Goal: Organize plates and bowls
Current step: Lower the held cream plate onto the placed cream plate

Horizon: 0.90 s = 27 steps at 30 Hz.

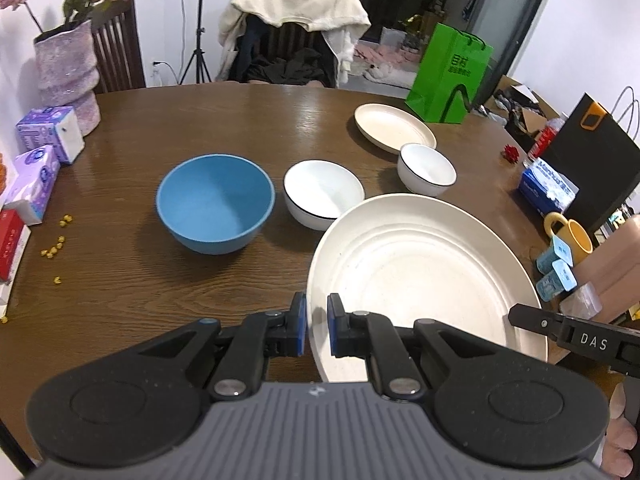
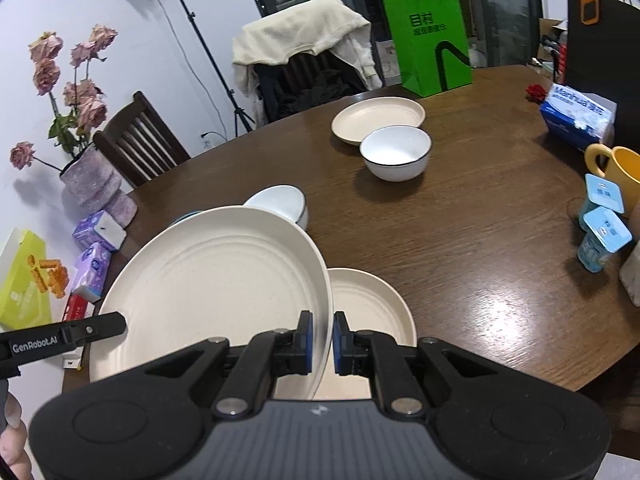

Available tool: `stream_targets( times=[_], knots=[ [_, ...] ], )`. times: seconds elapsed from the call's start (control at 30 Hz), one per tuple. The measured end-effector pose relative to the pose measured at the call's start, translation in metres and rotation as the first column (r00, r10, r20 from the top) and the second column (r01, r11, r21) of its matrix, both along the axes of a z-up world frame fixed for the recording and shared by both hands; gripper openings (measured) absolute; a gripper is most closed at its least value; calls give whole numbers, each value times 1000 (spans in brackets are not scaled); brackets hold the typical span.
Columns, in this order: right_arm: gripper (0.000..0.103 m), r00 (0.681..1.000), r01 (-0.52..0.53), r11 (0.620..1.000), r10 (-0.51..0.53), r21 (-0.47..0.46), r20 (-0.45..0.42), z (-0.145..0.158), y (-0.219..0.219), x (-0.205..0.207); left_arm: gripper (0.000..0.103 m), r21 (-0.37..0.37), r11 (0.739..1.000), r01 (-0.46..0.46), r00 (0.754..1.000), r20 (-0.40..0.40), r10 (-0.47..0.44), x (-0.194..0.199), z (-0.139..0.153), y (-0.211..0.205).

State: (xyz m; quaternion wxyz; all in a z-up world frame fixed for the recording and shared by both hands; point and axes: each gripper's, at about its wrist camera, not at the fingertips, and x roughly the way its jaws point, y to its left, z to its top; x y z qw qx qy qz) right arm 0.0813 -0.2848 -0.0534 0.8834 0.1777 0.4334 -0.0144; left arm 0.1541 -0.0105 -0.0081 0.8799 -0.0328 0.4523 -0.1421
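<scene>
**Large cream plate held by both grippers over the brown table**

Readable text first. Your right gripper's arm, seen from the left wrist view, reads "DAS"; your left gripper's arm, seen from the right wrist view, reads "GenRobot.AI". The blue-and-white tissue pack (image 2: 576,118) reads "Manhua". The green paper bag (image 2: 428,36) carries white characters too small for you to read reliably. Labels on the two small blue-lidded cups (image 2: 604,236) are illegible.

Hidden or cut off: the large cream ribbed plate (image 1: 420,276) covers most of the blue bowl (image 1: 216,202) in the right wrist view, where only a sliver shows. It also overlaps the nearer white bowl with a dark rim (image 1: 322,192). A smaller cream plate (image 2: 372,312) lies on the round wooden table (image 2: 480,240) under the held plate's right edge, partly blocked by your right gripper. Your hands show only as fingertips at frame corners.

Grip: your left gripper (image 1: 317,326) is clamped on the large plate's left rim, blue pads on either face. Your right gripper (image 2: 322,344) is clamped likewise on the opposite rim. The plate hangs between them above the table, face up, tilted.

Farther back, another cream plate (image 1: 394,126) sits touching a second white dark-rimmed bowl (image 1: 426,168), both upright.
</scene>
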Motion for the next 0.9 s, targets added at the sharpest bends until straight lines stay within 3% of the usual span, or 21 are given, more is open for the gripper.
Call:
stream_targets(
  times=[0.9],
  knots=[
    [10,996,73,996,-75,-54,-43,-36,-29,-1,11,20,993,116,992,-52,-115,23,-46,-40]
  ],
)
